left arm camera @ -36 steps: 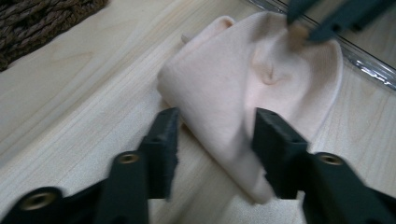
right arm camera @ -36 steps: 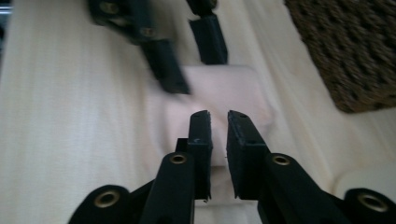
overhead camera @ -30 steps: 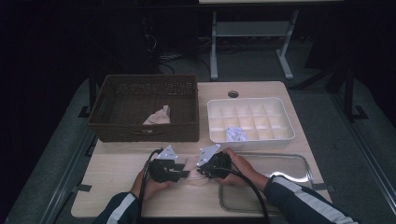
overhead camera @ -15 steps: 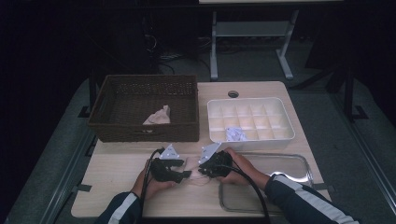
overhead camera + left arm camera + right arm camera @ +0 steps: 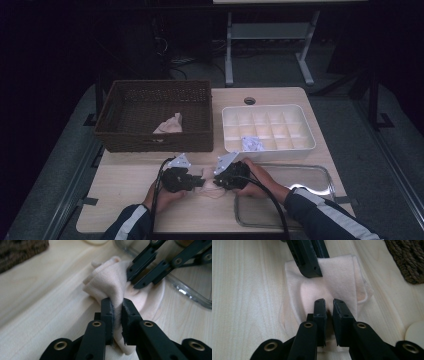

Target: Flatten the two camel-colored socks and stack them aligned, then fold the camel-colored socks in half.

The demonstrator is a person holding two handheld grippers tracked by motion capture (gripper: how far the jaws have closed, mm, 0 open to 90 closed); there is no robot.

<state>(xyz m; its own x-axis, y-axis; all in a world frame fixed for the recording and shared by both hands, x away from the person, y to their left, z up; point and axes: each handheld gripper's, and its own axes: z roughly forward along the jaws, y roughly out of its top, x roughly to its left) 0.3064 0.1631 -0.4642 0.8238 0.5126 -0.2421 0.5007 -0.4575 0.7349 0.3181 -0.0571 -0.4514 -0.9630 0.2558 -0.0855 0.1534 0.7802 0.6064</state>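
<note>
A pale pink cloth [image 5: 207,187] lies bunched on the wooden table [image 5: 125,200] near its front edge, between the two grippers. My left gripper [image 5: 199,182] holds a raised fold of the cloth [image 5: 110,282]. Its jaws [image 5: 117,302] have just been closing and the pads now press on the fabric. My right gripper [image 5: 217,180] faces it from the other side, and its jaws [image 5: 329,301] are pinched on the cloth [image 5: 337,272] too. In each gripper view the other gripper's black jaws grip the far part of the cloth.
A dark wicker basket [image 5: 155,137] at the back left holds another pale cloth [image 5: 169,124]. A white compartment tray [image 5: 300,125] with a small white item [image 5: 252,144] stands at the back right. A metal tray [image 5: 310,175] lies by the right hand.
Both hands have stayed where they were over the cloth. The left gripper's jaws look closer together on the fabric than half a second ago.
</note>
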